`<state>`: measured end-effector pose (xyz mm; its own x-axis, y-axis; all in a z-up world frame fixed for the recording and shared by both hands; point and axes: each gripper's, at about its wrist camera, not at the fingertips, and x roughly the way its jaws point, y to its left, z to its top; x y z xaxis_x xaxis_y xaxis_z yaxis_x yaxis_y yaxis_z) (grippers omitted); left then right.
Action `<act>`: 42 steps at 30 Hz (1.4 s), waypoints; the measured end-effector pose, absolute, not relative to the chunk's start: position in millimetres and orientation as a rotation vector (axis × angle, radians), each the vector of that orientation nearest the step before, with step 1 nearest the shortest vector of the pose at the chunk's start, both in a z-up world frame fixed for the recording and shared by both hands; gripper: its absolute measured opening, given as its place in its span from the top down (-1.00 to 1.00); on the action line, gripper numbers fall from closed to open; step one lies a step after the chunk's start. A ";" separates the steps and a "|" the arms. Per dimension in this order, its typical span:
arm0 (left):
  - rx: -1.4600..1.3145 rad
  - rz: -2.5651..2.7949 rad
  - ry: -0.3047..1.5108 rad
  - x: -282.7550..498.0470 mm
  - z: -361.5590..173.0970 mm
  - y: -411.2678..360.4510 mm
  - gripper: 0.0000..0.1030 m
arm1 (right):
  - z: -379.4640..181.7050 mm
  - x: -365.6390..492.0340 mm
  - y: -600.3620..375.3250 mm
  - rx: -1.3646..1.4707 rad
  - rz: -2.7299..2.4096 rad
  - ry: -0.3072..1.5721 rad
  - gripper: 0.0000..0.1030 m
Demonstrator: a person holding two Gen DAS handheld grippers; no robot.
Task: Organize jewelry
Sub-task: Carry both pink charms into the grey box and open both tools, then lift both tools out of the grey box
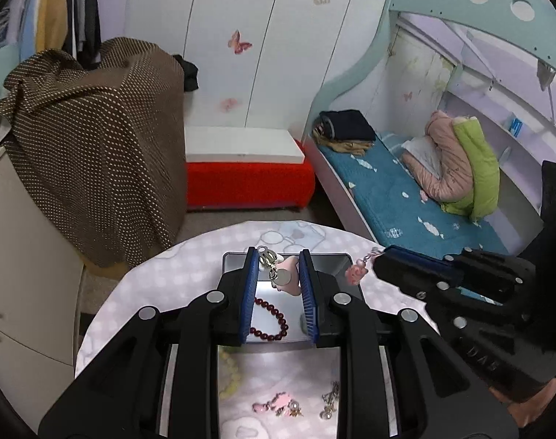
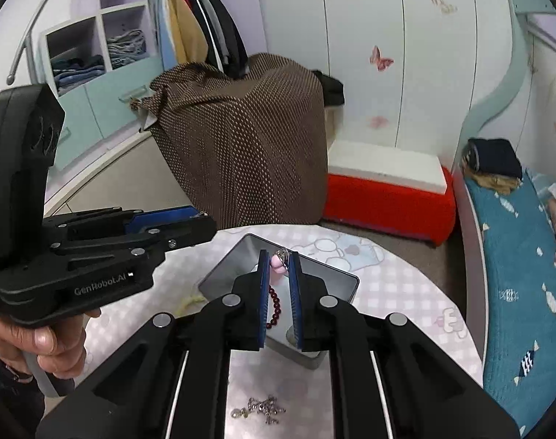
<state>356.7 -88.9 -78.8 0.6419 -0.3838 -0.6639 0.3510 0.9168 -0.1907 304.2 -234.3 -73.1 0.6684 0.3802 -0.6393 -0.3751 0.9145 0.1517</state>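
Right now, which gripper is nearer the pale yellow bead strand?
Left. The left gripper hangs over the side of the tin where the pale yellow bead strand lies; the right gripper is across the tin, by its far rim, holding a pink charm.

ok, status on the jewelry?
Right gripper shut on pink charm, by tin. Left gripper jaws apart, silver clip at tip, grip unclear. Red bracelet in tin. Nothing blocking.

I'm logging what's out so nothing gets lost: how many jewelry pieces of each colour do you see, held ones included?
Dark red bead bracelet: 1
Pale yellow bead strand: 1
Pink charms: 3
Silver metal cluster: 1
Total: 6
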 end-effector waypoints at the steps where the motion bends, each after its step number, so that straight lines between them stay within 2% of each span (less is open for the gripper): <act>1: -0.047 -0.423 0.779 361.9 -81.4 -91.4 0.55 | -75.2 308.1 -234.6 0.014 0.427 0.734 0.82; 5: -0.045 -0.422 0.809 373.3 -92.1 -96.6 0.54 | -86.4 320.6 -235.5 0.043 0.427 0.779 0.81; 7: -0.049 -0.421 0.822 378.6 -97.1 -98.1 0.47 | -90.8 322.5 -237.6 0.052 0.427 0.796 0.81; 10: -0.048 -0.410 0.827 383.9 -99.7 -98.7 0.12 | -96.0 325.3 -239.7 0.063 0.423 0.817 0.77; 12: -0.052 -0.389 0.818 384.4 -98.1 -96.2 -0.39 | -98.1 326.2 -240.3 0.066 0.414 0.829 0.73; 13: -0.060 -0.374 0.803 383.1 -95.8 -93.1 -0.55 | -98.4 327.0 -240.4 0.070 0.412 0.831 0.67; 14: -0.068 -0.362 0.789 382.0 -93.6 -89.8 -0.76 | -98.8 326.1 -241.6 0.077 0.408 0.830 0.44; 16: -0.076 -0.328 0.761 377.4 -88.7 -82.2 -0.77 | -98.8 326.6 -243.8 0.087 0.390 0.824 -0.18; 17: -0.069 -0.314 0.751 374.8 -86.6 -79.5 -0.80 | -98.4 324.6 -246.2 0.094 0.375 0.812 -0.67; 18: -0.063 -0.303 0.741 372.7 -84.8 -77.6 -0.84 | -97.2 321.5 -249.3 0.100 0.359 0.789 -0.82; 30: -0.024 -0.199 0.609 315.1 -58.8 -60.4 -0.87 | -82.4 296.8 -255.2 0.115 0.264 0.705 -0.85; 42: -0.022 -0.184 0.558 266.7 -47.8 -49.2 -0.87 | -61.6 260.3 -253.3 0.118 0.245 0.630 -0.85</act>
<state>266.7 -49.2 -47.8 0.8324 -0.1797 -0.5242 0.1679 0.9833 -0.0703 260.3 -253.3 -61.6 0.7803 0.2617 -0.5679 -0.1904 0.9645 0.1830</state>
